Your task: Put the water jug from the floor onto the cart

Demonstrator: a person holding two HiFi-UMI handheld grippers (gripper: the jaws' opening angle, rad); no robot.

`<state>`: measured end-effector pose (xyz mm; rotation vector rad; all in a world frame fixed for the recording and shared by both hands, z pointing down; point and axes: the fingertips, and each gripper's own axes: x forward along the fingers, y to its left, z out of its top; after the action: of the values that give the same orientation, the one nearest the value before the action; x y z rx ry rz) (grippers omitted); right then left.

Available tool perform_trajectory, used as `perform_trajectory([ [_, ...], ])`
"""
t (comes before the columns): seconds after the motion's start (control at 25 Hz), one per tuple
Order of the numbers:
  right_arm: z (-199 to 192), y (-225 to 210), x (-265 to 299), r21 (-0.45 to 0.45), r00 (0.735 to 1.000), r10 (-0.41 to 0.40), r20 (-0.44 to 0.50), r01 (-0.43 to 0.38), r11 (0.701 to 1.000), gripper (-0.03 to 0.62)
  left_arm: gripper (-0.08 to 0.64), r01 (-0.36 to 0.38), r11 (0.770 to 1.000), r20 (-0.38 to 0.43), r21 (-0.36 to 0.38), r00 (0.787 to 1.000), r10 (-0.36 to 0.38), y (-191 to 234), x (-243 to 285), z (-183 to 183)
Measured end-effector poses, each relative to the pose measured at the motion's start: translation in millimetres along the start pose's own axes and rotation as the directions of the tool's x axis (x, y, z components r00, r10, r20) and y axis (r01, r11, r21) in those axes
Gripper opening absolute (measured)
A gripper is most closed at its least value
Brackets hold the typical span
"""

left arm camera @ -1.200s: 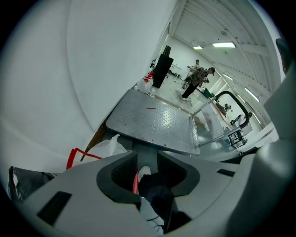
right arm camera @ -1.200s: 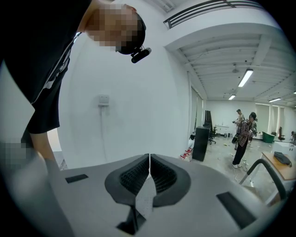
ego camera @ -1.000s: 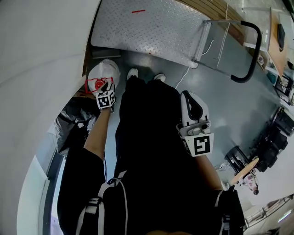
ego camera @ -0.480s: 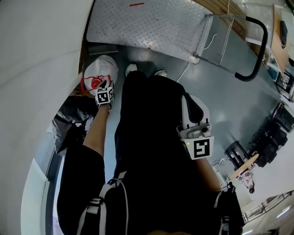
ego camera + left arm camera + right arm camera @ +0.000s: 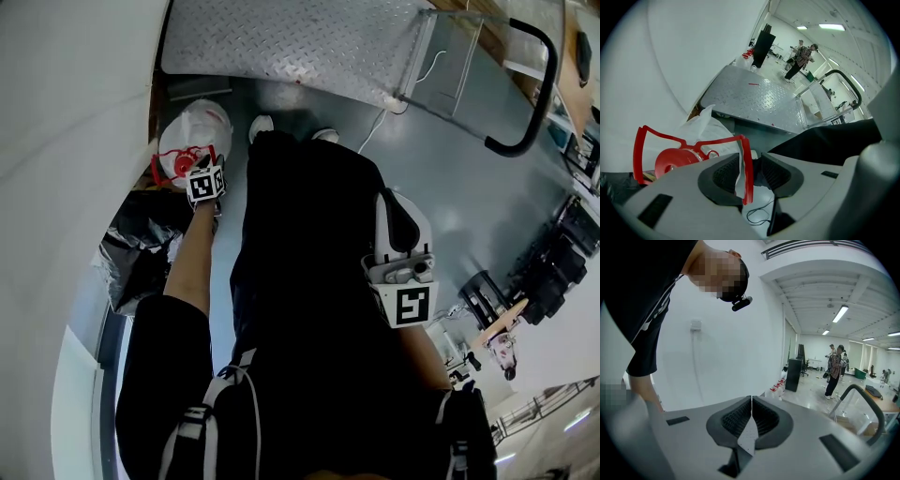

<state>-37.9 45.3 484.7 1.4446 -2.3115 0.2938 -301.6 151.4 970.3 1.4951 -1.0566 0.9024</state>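
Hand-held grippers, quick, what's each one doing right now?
Left hand-held gripper: open, the red jug handle between its jaws, not gripped.
Right hand-held gripper: shut, empty.

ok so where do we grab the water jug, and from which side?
By the red handle, from above. It stands up over the cap as a thin bar that fits between the jaws, while the water jug itself is wide and rounded. The left gripper is open with one side of the handle between its jaws.
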Motion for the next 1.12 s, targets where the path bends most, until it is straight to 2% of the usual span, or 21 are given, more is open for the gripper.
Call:
perform_trajectory([
  [0.16, -1.4, -2.2, 0.7, -0.009, 1.0, -0.006, 0.01, 0.006, 1.0, 0.019, 0.152, 0.011, 1.0, 0.002, -0.015, 1.0, -0.011, -4.3, 9.2, -1.0],
  [0.28, -0.5, -8.9, -0.1, -0.011, 1.0, -0.015, 0.009, 0.015, 1.0, 0.019, 0.152, -0.011, 1.0, -0.009, -0.026, 1.0, 0.01, -6.5, 9.6, -1.6],
  [0.44, -5.4, -14.5, 2.7, -0.017, 1.0, -0.011, -0.008, 0.011, 1.0, 0.019, 0.148, -0.047, 0.998, -0.092, -0.034, 0.995, 0.043, -0.8, 26.2, -20.2],
  [0.56, -10.5, -17.8, 3.8, -0.012, 1.0, -0.007, -0.017, 0.007, 1.0, 0.019, 0.084, -0.086, 0.996, -0.114, -0.016, 0.99, 0.084, 5.6, 29.6, -21.5],
  [0.64, -11.4, -21.8, 2.2, 0.004, 1.0, -0.013, -0.026, 0.014, 1.0, 0.019, 0.035, -0.119, 0.993, -0.125, 0.012, 0.985, 0.12, 6.7, 24.0, -21.9],
  [0.92, 15.0, -24.9, -4.8, -0.005, 1.0, -0.001, -0.013, 0.001, 1.0, 0.018, 0.038, -0.161, 0.983, -0.179, 0.086, 0.968, 0.174, 16.4, -6.0, -34.4],
  [1.12, 40.8, -32.0, -17.8, 0.009, 1.0, -0.015, 0.011, 0.015, 1.0, 0.019, 0.038, -0.166, 0.986, -0.21, 0.033, 0.963, 0.169, 30.3, -39.7, -28.4],
])
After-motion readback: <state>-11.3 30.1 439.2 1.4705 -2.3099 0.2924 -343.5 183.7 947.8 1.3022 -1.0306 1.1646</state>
